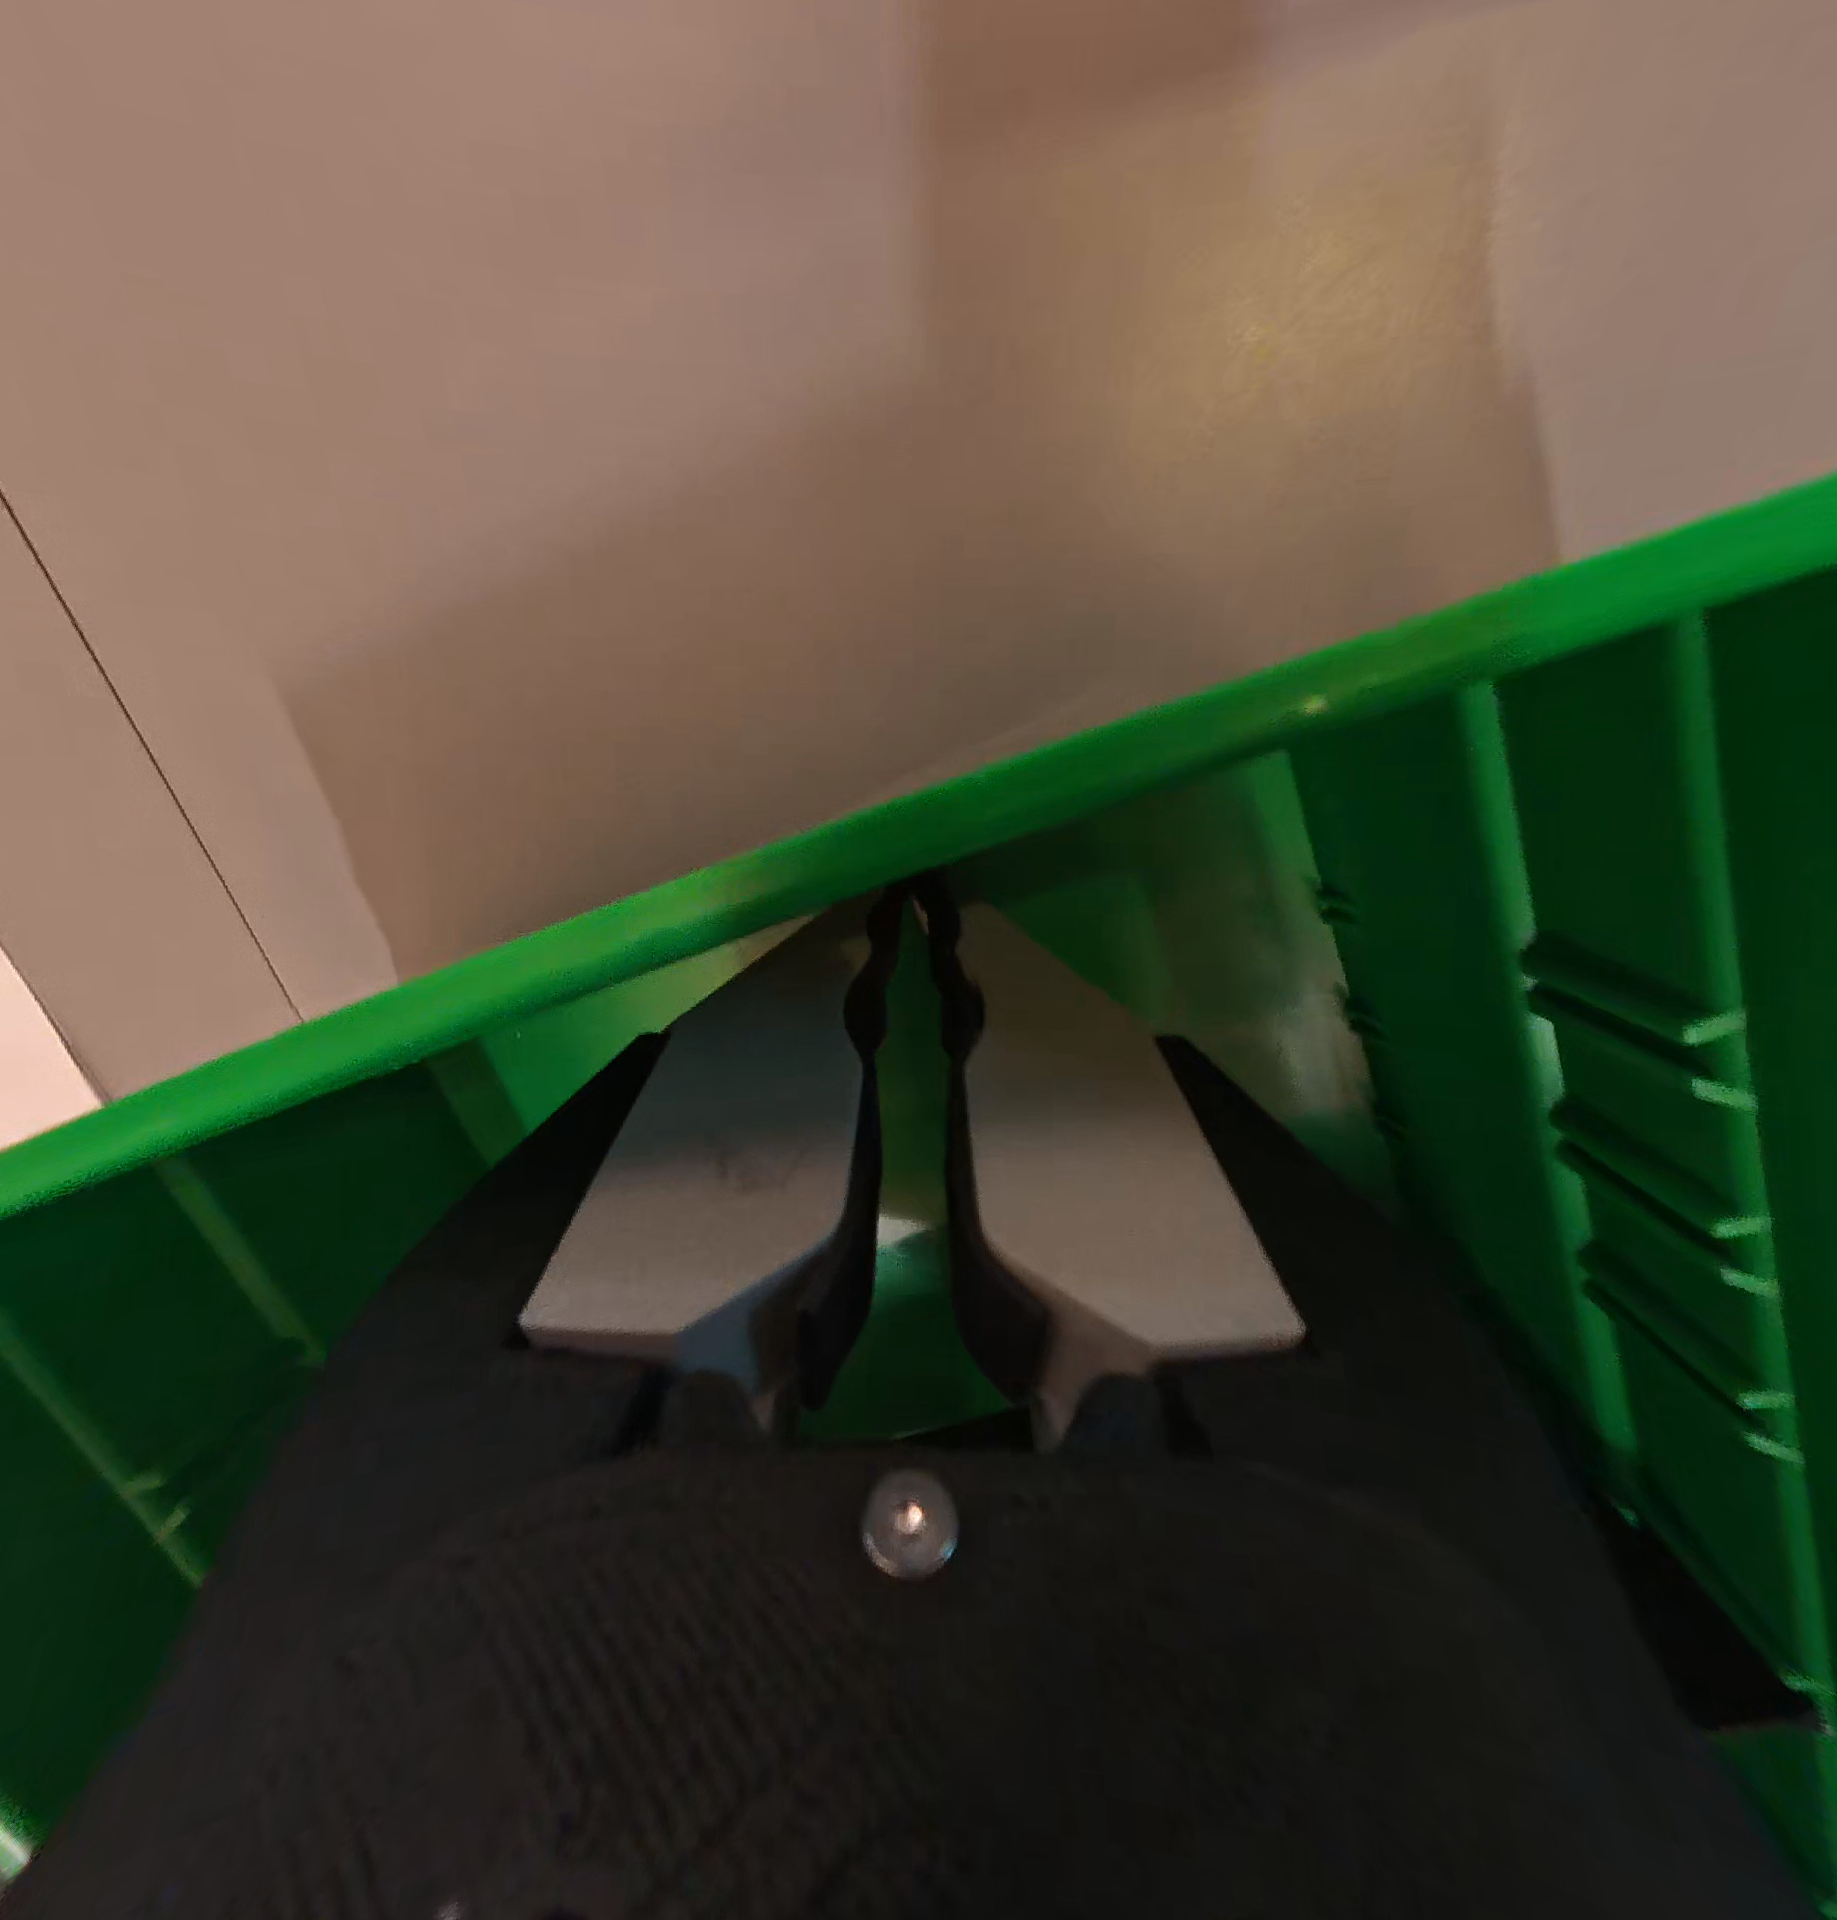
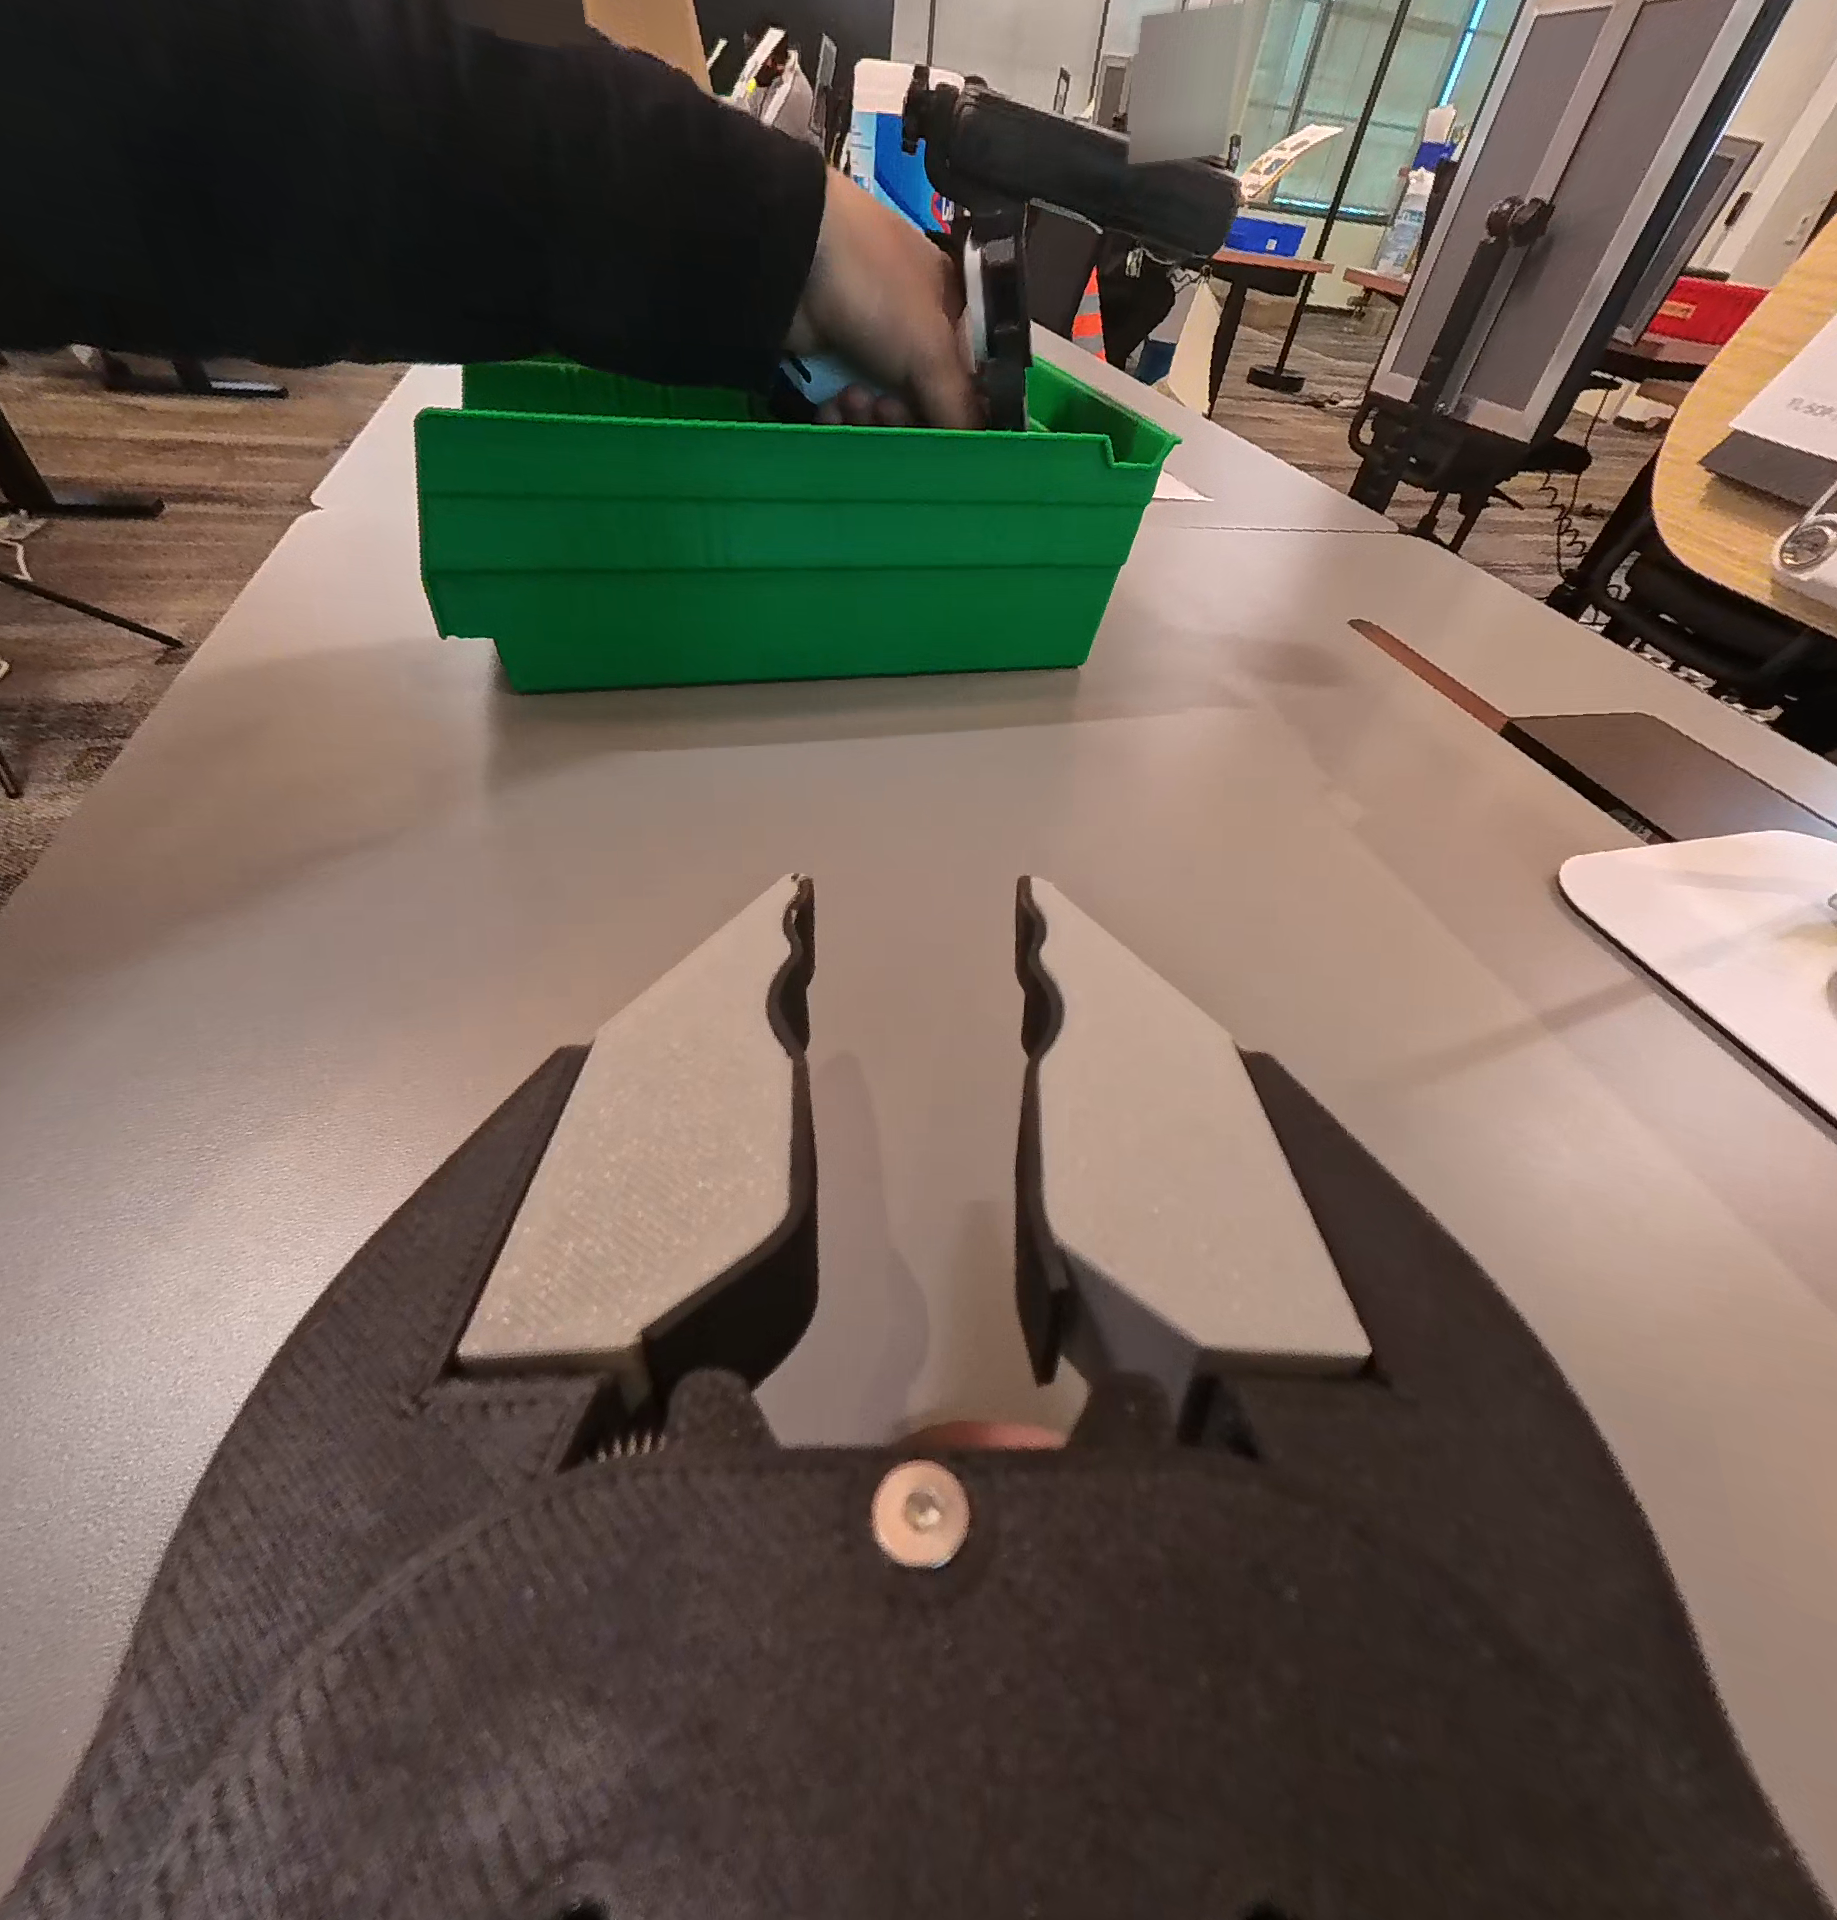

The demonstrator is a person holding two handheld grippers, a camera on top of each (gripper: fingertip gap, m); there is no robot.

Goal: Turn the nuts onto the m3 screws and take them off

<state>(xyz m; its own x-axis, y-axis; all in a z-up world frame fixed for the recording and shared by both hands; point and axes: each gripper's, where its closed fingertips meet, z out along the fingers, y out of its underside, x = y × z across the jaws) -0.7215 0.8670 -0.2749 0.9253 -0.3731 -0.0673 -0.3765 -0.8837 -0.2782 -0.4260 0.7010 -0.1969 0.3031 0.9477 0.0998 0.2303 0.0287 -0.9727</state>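
Note:
My left gripper (image 1: 914,899) is down inside the green bin (image 1: 581,966). Its fingertips are together just under the bin's rim, so it is shut. The view is blurred, and I cannot make out any screw or nut between the tips. In the right wrist view a person's hand (image 2: 883,312) holds this left gripper (image 2: 1002,400) in the green bin (image 2: 768,561), and the bin wall hides its tips. My right gripper (image 2: 914,904) is open and empty, low over the grey table (image 2: 1205,790), in front of the bin.
A white board (image 2: 1703,935) lies at the table's right edge, with a dark flat slab (image 2: 1662,769) behind it. A grey panel on a stand (image 2: 1537,208) is at the back right. A black sleeve (image 2: 374,177) reaches in from the left. The grippers' ends are close to 35 cm from one another.

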